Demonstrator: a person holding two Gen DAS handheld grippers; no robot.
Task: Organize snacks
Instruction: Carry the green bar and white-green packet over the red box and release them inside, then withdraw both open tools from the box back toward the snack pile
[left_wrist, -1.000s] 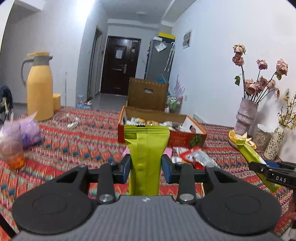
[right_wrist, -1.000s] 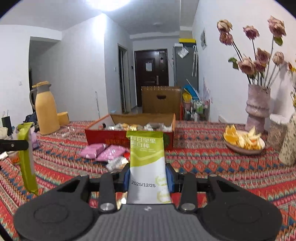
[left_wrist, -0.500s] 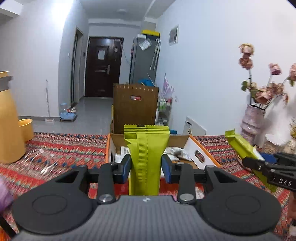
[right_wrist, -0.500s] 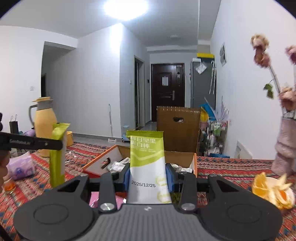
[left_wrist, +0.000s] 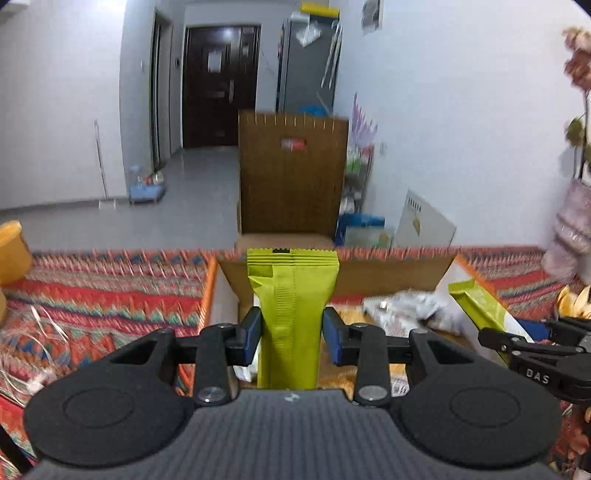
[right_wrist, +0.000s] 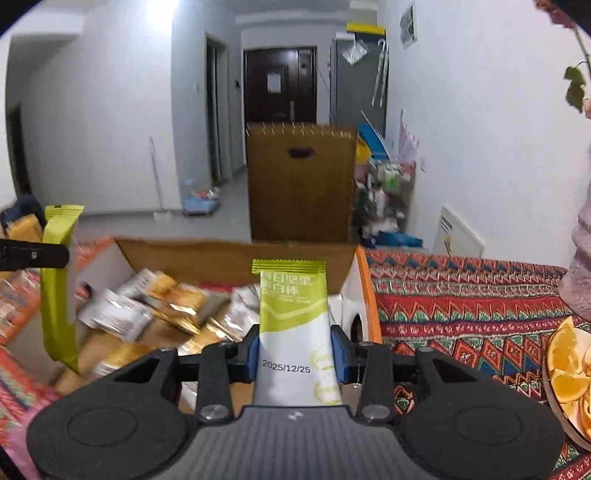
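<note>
Your left gripper (left_wrist: 291, 328) is clamped on a green snack bar (left_wrist: 291, 306), plain seam side to its camera, held upright over the near left part of the open cardboard box (left_wrist: 388, 264). Your right gripper (right_wrist: 293, 349) is clamped on a second bar (right_wrist: 293, 325); only this view shows the printed face, with a date stamp on its white lower half, over the right end of the box. The right view also shows the box contents clearly: a heap of silver and gold wrapped snacks (right_wrist: 162, 310). In the left view they are mostly hidden behind the bar. Each camera catches the other gripper and its bar at the frame edge. The box sits on a red patterned tablecloth (right_wrist: 461, 306); a plate of orange slices (right_wrist: 569, 373) is to the right. Beyond: a brown slatted box (left_wrist: 293, 173), grey floor, dark door (right_wrist: 280, 86), white walls.
</note>
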